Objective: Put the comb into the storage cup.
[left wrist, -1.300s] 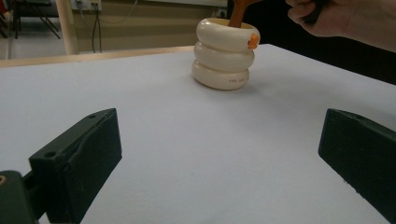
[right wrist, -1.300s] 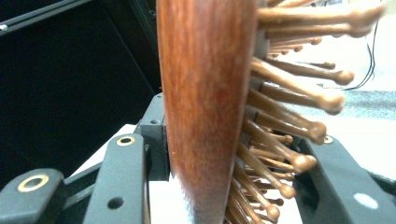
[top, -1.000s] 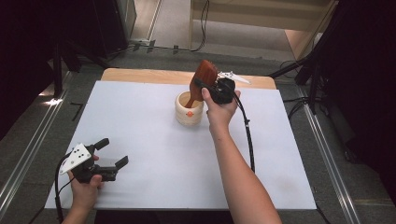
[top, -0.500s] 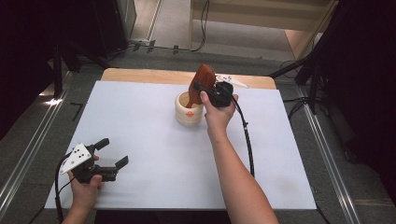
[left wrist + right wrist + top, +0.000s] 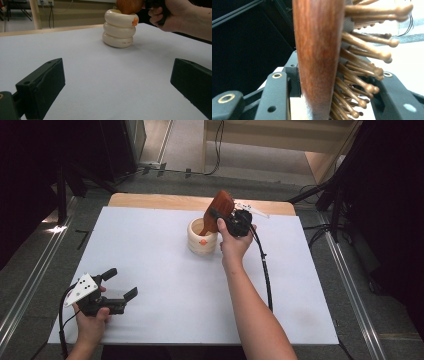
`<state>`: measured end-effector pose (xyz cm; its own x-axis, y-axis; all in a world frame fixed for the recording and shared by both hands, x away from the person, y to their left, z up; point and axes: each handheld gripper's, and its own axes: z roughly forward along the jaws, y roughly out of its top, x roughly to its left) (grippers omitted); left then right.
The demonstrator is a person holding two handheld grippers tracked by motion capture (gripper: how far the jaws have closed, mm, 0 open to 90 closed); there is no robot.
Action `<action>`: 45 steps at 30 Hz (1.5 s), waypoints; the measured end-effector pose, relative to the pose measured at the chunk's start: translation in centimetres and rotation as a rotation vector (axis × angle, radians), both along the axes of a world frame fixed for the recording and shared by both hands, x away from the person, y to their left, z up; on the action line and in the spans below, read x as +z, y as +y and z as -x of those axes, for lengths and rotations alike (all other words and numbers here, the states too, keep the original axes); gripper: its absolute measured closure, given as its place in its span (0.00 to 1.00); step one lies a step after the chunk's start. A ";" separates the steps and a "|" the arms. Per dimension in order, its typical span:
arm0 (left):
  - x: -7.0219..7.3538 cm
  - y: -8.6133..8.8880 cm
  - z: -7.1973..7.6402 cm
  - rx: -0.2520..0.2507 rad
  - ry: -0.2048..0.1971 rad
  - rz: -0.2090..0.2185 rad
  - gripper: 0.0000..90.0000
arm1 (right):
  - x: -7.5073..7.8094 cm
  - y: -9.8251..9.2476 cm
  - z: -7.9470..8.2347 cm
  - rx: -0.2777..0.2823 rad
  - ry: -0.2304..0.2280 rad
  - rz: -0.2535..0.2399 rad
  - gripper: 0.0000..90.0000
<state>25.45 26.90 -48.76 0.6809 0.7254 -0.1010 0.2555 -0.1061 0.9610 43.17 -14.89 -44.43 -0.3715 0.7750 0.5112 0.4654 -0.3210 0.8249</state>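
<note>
Right gripper (image 5: 220,215) is clamping a wooden hairbrush (image 5: 218,211) by its head; in the right gripper view the jaws are pressing on either side, one against the smooth reddish back (image 5: 319,50), the other in among the ball-tipped bristles (image 5: 367,57). Right hand (image 5: 234,240) is wrapping the gripper body, cable (image 5: 265,270) trailing back along the forearm.

Left gripper (image 5: 120,285) is sitting near the front left corner of the white table (image 5: 165,270), jaws spread wide with nothing between them; left gripper view is showing bare table surface (image 5: 112,82) between the two black jaws. Left hand (image 5: 92,322) is holding it low, close to the table.

Cream ribbed cup (image 5: 202,237), three stacked rings with a small orange mark on its side (image 5: 135,21), is standing upright toward the far middle of the table. The brush is leaning at a slant with its lower end dipping into the cup's mouth; in the left gripper view its rounded brown end (image 5: 129,5) is sitting at the rim. Cannot tell what else is inside.

Compared with half a second ago: brush angle is a little different over the cup, right hand is in nearly the same spot. Left gripper is unchanged in place and spread.
</note>
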 end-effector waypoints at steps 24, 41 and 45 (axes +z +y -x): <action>0.0 -0.1 0.0 0.000 0.000 -0.002 0.00 | 0.1 -1.3 -0.1 0.020 0.024 0.015 0.42; 0.0 -0.1 0.0 -0.001 -0.002 -0.003 0.00 | 1.3 -1.6 0.5 0.036 -0.004 0.129 0.00; 0.0 -0.1 0.0 -0.002 -0.002 -0.003 0.00 | 1.7 -1.6 0.8 0.040 -0.012 0.166 0.00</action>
<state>25.43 26.79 -48.77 0.6823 0.7246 -0.0973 0.2534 -0.1095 0.9611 42.33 -16.53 -42.75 -0.4088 0.8331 0.3726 0.4646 -0.1614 0.8707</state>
